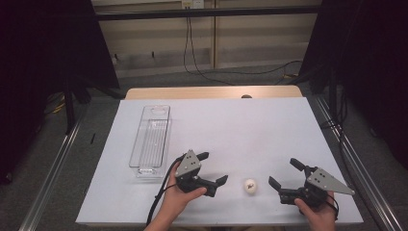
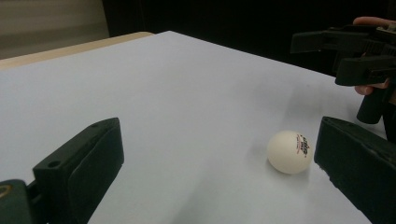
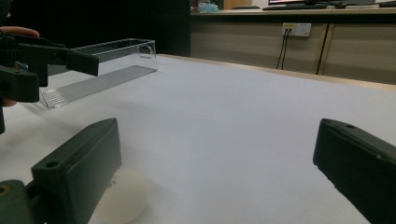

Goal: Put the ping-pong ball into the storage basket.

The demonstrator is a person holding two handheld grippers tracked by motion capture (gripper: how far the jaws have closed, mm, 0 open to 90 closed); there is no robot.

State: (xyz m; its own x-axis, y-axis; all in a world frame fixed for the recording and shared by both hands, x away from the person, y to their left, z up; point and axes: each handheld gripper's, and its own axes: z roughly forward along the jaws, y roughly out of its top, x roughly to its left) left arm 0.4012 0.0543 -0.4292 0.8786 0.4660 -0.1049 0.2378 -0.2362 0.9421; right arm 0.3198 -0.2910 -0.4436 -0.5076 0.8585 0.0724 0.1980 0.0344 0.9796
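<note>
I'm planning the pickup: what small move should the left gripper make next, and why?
Probably slide the left gripper a little toward the ping-pong ball until the ball sits centred between its jaws. The jaws are open, but in the left gripper view the ball lies beside one jaw, untouched on the white table sheet.

Dim, soft overhead light (bg dark, pics grainy)

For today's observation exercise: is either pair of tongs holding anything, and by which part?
Nothing is held. Both the left tongs and right tongs are open, and the white ball lies free on the table between them.
</note>
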